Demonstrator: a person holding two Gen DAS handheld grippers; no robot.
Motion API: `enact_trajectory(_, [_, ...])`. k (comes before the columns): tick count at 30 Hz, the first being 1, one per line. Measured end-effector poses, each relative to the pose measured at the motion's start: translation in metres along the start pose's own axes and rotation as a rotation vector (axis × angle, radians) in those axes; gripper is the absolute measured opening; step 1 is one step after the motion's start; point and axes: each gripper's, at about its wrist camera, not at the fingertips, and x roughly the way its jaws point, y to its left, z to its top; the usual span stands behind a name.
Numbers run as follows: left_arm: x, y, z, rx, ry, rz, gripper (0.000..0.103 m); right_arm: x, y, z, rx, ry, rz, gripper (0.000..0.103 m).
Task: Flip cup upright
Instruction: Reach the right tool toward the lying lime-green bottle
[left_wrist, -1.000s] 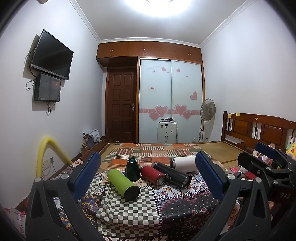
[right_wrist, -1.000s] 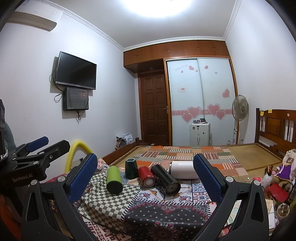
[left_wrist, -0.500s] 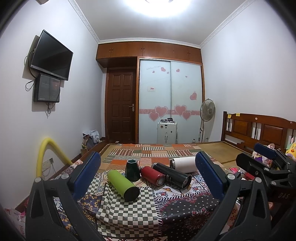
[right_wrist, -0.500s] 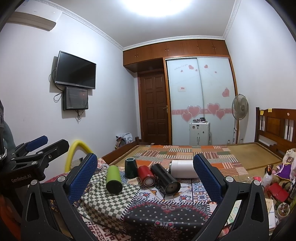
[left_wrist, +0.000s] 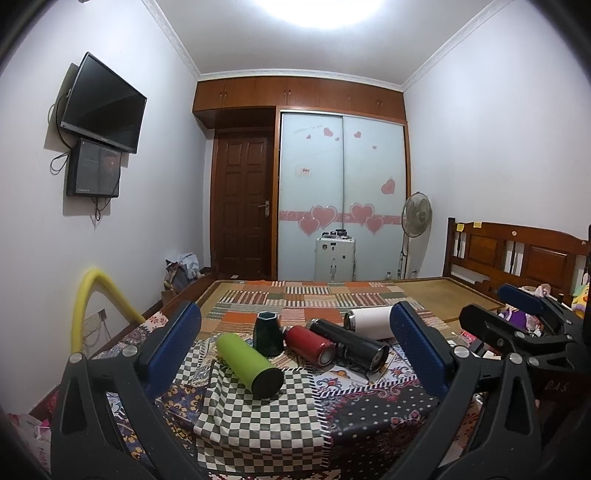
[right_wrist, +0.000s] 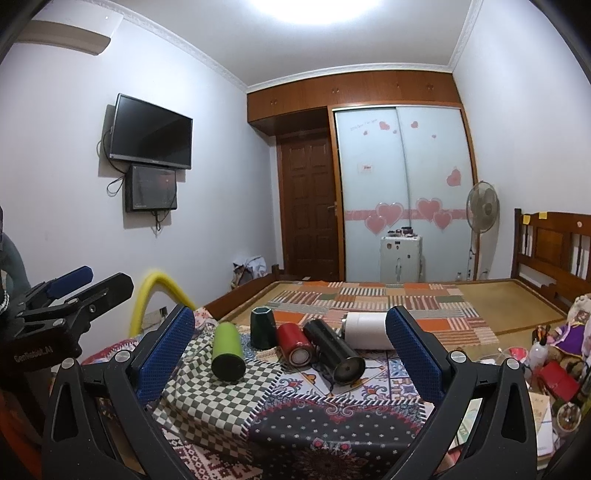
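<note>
Several cups rest on a patchwork cloth-covered table (left_wrist: 369, 417). A green cup (left_wrist: 249, 363) (right_wrist: 228, 350), a red cup (left_wrist: 309, 344) (right_wrist: 294, 344), a black cup (left_wrist: 349, 345) (right_wrist: 335, 350) and a white cup (left_wrist: 369, 322) (right_wrist: 367, 330) lie on their sides. A dark green cup (left_wrist: 268, 332) (right_wrist: 263, 328) stands with its wide end down. My left gripper (left_wrist: 295, 354) is open and empty, short of the cups. My right gripper (right_wrist: 290, 356) is open and empty too, also short of them.
A bed with a wooden headboard (left_wrist: 517, 254) and patchwork mat (right_wrist: 369, 295) lies behind the table. A yellow foam tube (left_wrist: 92, 295) arches at the left. Clutter and toys (right_wrist: 554, 354) sit at the right. A fan (right_wrist: 482, 210) stands by the wardrobe.
Almost nothing has changed; both grippers stay open and hover in place, with only a slight drift of the views.
</note>
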Motion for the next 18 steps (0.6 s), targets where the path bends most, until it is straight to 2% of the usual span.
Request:
enact_trajectory(5, [0.019,0.026,-0.009,-0.029,0.040,0.054,0.103,0.028,0.006,0.000,-0.013,0.047,0.029,0.103])
enact_trajectory(8, [0.033,0.050,-0.016,-0.047,0.073,0.100,0.103,0.061,0.013,-0.003,-0.029,0.116,0.065,0.103])
enact_trajectory(18, [0.082,0.125,-0.057,-0.118,0.205,0.226,0.103,0.188,0.047,-0.028,-0.119,0.418,0.219,0.103])
